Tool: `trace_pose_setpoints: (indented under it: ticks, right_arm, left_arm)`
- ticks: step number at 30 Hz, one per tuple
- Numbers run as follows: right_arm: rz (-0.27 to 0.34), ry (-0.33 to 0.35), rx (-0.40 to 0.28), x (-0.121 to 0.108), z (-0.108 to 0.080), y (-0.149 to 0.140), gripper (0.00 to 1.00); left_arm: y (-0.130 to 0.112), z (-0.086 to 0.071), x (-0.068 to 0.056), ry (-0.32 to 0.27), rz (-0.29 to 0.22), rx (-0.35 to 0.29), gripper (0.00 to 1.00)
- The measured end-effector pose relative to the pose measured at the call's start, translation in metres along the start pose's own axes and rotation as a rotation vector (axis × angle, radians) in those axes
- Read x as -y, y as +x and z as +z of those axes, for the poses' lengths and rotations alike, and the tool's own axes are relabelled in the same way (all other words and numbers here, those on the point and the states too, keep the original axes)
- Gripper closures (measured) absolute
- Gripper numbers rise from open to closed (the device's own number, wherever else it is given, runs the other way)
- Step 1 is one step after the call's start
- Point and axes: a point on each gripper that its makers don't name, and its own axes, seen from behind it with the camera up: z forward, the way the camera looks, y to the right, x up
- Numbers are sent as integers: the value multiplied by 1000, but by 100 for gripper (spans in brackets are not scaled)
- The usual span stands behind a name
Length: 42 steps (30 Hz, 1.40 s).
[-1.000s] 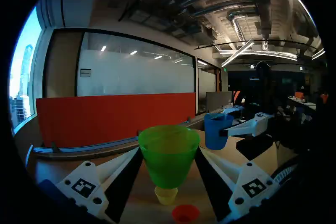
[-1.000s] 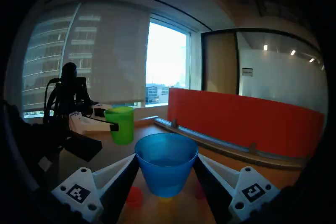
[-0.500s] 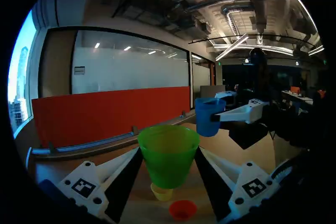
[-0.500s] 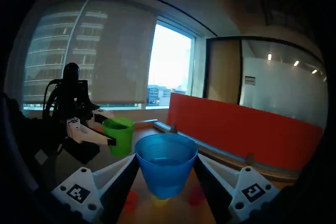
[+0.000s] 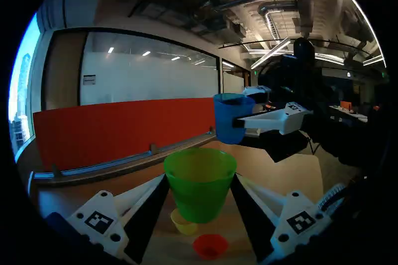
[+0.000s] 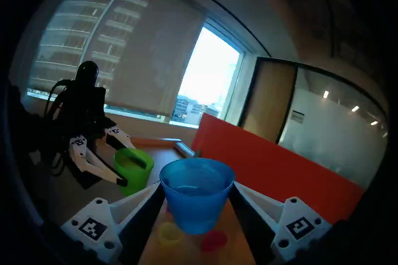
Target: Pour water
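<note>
Blue cup [image 5: 232, 118] now sits higher and closer to green cup [image 5: 200, 185] than before; right gripper [image 6: 197, 186] fingers clamp blue cup, water inside; left gripper [image 5: 199, 179] fingers clamp green cup above table [image 5: 271, 166].

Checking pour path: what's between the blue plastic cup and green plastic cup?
Nothing; left gripper view shows bare air from blue plastic cup to green plastic cup.
</note>
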Motion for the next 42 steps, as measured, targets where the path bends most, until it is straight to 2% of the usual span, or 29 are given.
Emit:
trace_pose_setpoints:
  ticks: [6,13,32,42]
  right_arm:
    - [-92,-11,12,-4,9,5,11]
    - [-171,-15,18,-3,21,15,11]
    - [-459,-32,36,2,43,35,11]
    - [-556,-38,39,4,49,42,11]
  left_arm:
    - [-7,2,-4,-8,6,8,15]
    - [-12,4,-8,-23,-6,7,15]
    - [-16,9,-19,-59,-5,9,16]
    - [-14,10,-25,-69,1,5,15]
